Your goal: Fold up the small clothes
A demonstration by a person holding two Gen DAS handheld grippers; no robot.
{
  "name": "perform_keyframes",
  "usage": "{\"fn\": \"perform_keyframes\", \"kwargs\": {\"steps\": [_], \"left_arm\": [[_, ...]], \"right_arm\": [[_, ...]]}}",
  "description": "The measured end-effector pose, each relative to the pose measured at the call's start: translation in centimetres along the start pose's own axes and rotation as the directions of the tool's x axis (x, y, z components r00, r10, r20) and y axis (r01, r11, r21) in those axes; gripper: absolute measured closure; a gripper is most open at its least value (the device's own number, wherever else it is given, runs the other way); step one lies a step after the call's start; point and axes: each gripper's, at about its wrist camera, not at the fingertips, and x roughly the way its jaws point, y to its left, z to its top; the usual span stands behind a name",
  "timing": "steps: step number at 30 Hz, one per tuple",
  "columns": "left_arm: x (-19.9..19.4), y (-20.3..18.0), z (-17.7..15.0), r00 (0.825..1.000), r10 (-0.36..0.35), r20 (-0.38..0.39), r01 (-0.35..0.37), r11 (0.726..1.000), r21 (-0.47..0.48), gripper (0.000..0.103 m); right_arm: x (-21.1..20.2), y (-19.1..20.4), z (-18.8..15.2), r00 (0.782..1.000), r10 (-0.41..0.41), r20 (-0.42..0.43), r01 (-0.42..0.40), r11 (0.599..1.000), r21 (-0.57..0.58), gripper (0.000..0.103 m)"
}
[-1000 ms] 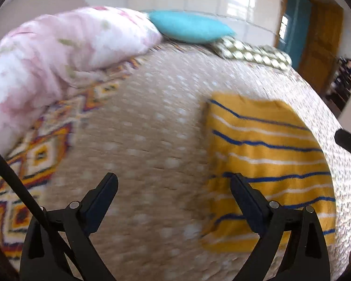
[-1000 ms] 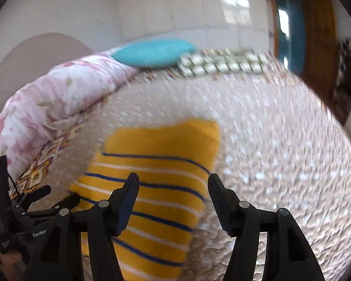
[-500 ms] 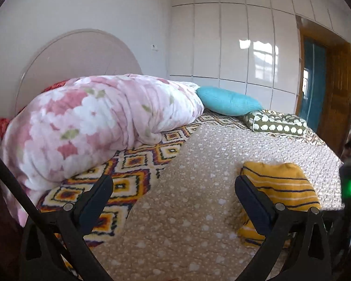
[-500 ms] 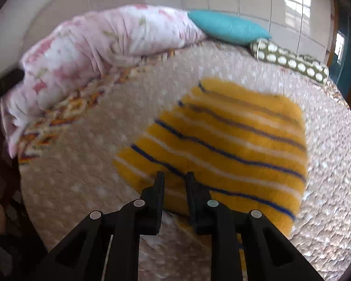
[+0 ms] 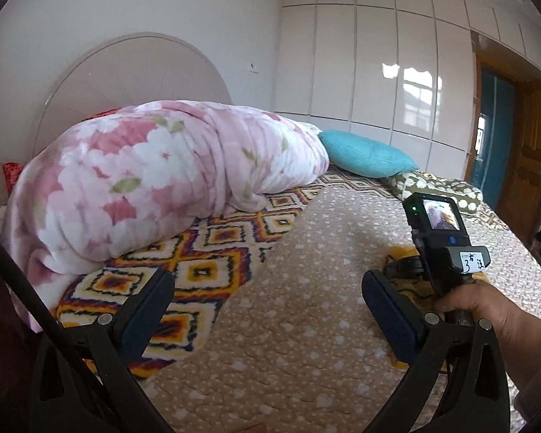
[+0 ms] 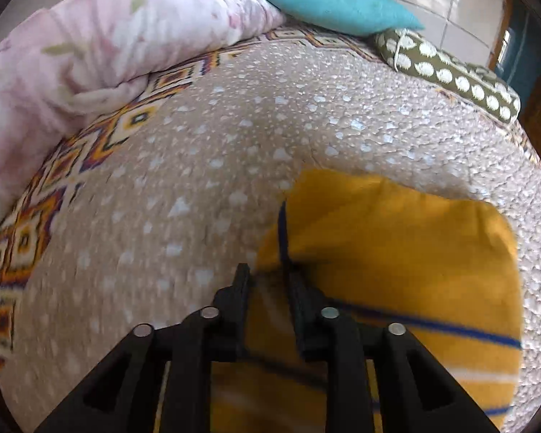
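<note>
A yellow garment with blue and white stripes (image 6: 396,252) lies folded on the beige dotted bedspread (image 6: 234,137). My right gripper (image 6: 268,278) is shut on the garment's left edge and lifts a fold of it. In the left wrist view my left gripper (image 5: 267,296) is open and empty, held above the bedspread (image 5: 288,324). That view also shows the right gripper's body with its small screen (image 5: 438,238) in a hand, and a bit of the yellow garment (image 5: 396,254) behind it.
A rolled pink floral quilt (image 5: 155,180) lies at the left over a patterned blanket (image 5: 205,263). A teal pillow (image 5: 364,153) and a green dotted cushion (image 5: 447,189) sit at the far edge. White wardrobes and a wooden door stand behind.
My right gripper closed and took hold of the garment's left edge, raising a fold. My left gripper drew back and rose away from the garment, staying open.
</note>
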Motion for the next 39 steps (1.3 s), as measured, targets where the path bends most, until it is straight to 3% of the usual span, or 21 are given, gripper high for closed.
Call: {"fn": "perform_keyframes", "kwargs": {"steps": [2,5,7,9,13,18,21,24,31,36,39], "left_arm": [[0.1,0.4,0.0,1.0,0.025,-0.004,-0.025,1.0,-0.005,0.0],[-0.1,0.9,0.1,0.999,0.038,-0.002,-0.038,0.999,-0.025,0.0],[-0.3,0.9,0.1,1.0,0.03,-0.007,-0.03,0.999,-0.021,0.0],[-0.4,0.4,0.3,0.999,0.037,-0.026,-0.037,0.999,-0.012,0.0],[-1.1,-1.8,0.1,0.997,-0.033,-0.067,0.035,0.999,0.016,0.0],[-2.1,-5.4,-0.8,0.989,-0.097,-0.115,0.106,0.992,0.069,0.0],[-2.2,-7.2,-1.5,0.982,-0.107,-0.155,0.122,0.988,0.09,0.0],[-2.4,-9.0,-2.6,0.97,-0.128,-0.209,0.154,0.981,0.116,0.0],[-2.1,-12.3,-5.9,0.944,-0.12,-0.308,0.192,0.958,0.215,0.0],[-0.3,-13.1,-9.0,0.903,-0.113,-0.415,0.221,0.949,0.223,0.0],[1.1,-13.3,-10.9,0.867,-0.096,-0.489,0.23,0.948,0.222,0.0]], "right_arm": [[-0.8,0.3,-0.3,1.0,-0.009,0.022,0.009,1.0,-0.02,0.075],[-5.6,0.0,-2.3,0.99,0.044,0.132,-0.04,0.999,-0.029,0.075],[-9.0,-0.5,-4.8,0.978,0.087,0.189,-0.083,0.996,-0.032,0.067],[-11.1,-1.3,-8.0,0.973,0.115,0.198,-0.111,0.993,-0.033,0.05],[-11.4,-4.2,-14.6,0.988,0.085,0.128,-0.086,0.996,-0.001,0.05],[-15.4,-6.9,-21.9,0.977,0.095,0.189,-0.106,0.993,0.05,0.05],[-17.5,-7.4,-24.1,0.975,0.037,0.217,-0.053,0.997,0.064,0.046],[-18.5,-8.5,-25.6,0.973,-0.018,0.228,-0.007,0.994,0.109,0.045],[-17.7,-11.3,-27.5,0.982,-0.052,0.184,0.013,0.978,0.206,0.045],[-16.9,-12.3,-28.6,0.985,-0.088,0.148,0.05,0.969,0.244,0.045],[-16.3,-12.6,-28.8,0.987,-0.092,0.13,0.055,0.963,0.263,0.043]]}}
